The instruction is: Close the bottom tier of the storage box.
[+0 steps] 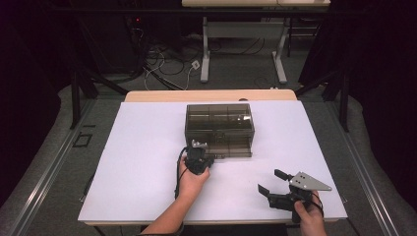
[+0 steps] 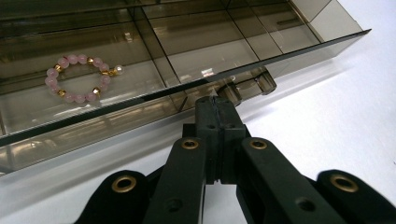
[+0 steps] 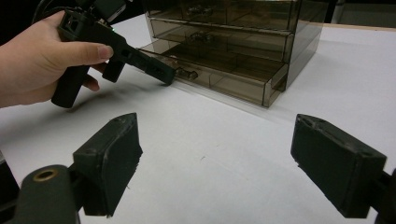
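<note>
A smoky clear drawer box (image 1: 219, 118) stands mid-table, its bottom drawer (image 1: 232, 147) pulled partway out. A pink bead bracelet (image 2: 78, 77) with gold beads lies in one of that drawer's compartments. My left gripper (image 2: 215, 106) is shut, its jaws pressed together, the tip right at the drawer's small front handle (image 2: 250, 85); whether it pinches the handle I cannot tell. In the high view the left gripper (image 1: 210, 159) sits at the drawer's front left. My right gripper (image 1: 271, 181) rests near the table's front right, wide open with nothing between its pads (image 3: 111, 156).
The white table top (image 1: 147, 147) has free room left and right of the box. The person's left hand (image 3: 32, 60) wraps the left gripper's handle. Beyond the table are cables on the floor and a second table's legs (image 1: 205, 49).
</note>
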A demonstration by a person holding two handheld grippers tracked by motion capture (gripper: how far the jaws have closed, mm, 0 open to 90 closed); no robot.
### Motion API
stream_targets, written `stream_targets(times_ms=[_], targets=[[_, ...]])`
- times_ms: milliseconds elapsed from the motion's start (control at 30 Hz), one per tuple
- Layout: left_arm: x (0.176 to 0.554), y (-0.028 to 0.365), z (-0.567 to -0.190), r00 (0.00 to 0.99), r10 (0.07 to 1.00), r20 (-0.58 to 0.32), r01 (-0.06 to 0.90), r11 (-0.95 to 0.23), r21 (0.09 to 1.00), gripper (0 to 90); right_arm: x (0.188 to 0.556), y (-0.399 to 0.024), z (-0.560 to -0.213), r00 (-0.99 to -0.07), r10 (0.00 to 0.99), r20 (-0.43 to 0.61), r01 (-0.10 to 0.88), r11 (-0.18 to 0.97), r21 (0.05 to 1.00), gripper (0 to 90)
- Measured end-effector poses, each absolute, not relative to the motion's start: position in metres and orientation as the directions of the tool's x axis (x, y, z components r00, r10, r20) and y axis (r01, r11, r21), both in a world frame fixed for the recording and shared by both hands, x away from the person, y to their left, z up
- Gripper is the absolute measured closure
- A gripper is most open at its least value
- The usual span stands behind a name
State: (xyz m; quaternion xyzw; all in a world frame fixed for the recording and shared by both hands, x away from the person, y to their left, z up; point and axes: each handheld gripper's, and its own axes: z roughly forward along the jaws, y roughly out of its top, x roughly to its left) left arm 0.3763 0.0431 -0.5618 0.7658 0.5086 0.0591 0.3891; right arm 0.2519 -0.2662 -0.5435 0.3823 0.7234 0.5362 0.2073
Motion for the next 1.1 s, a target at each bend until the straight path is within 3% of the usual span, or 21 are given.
stream_targets(times_ms=[1100], targets=[[0.396,0.043,-0.562,0.427,0.85,-0.308,0.736,-0.129,0.665,90.0,0.252,-0.266,-0.544,-0.617,0.777,0.124,0.338,0.12,0.933,15.0]])
